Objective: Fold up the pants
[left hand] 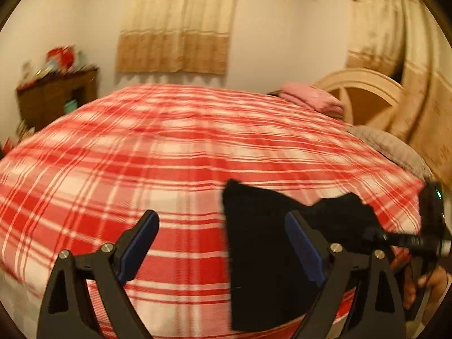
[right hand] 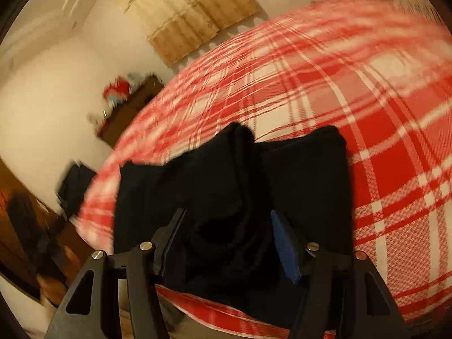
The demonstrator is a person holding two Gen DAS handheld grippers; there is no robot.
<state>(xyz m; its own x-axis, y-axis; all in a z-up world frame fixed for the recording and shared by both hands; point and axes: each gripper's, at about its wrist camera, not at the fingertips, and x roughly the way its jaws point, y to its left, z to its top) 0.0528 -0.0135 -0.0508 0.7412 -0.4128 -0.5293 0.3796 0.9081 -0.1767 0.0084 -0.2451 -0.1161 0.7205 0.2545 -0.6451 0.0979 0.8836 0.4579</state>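
Note:
The black pants (left hand: 262,254) lie folded into a thick bundle near the front edge of the red-and-white plaid bed (left hand: 169,147). My left gripper (left hand: 221,216) stands wide open just left of the bundle, with only bedspread between its fingers. Its right finger overlaps the pants' left part. In the right wrist view the pants (right hand: 310,175) fill the middle. My right gripper (right hand: 226,213) straddles a bunched fold of them with its jaws apart, and the blue pad (right hand: 285,248) shows bare. A hand (left hand: 426,282) holds the right gripper's body at the right edge.
A pink pillow (left hand: 313,99) and a grey blanket (left hand: 395,147) lie at the bed's far right by a cream headboard (left hand: 364,96). A wooden cabinet (left hand: 56,96) with clutter stands left of the bed. Tan curtains (left hand: 175,28) hang on the back wall.

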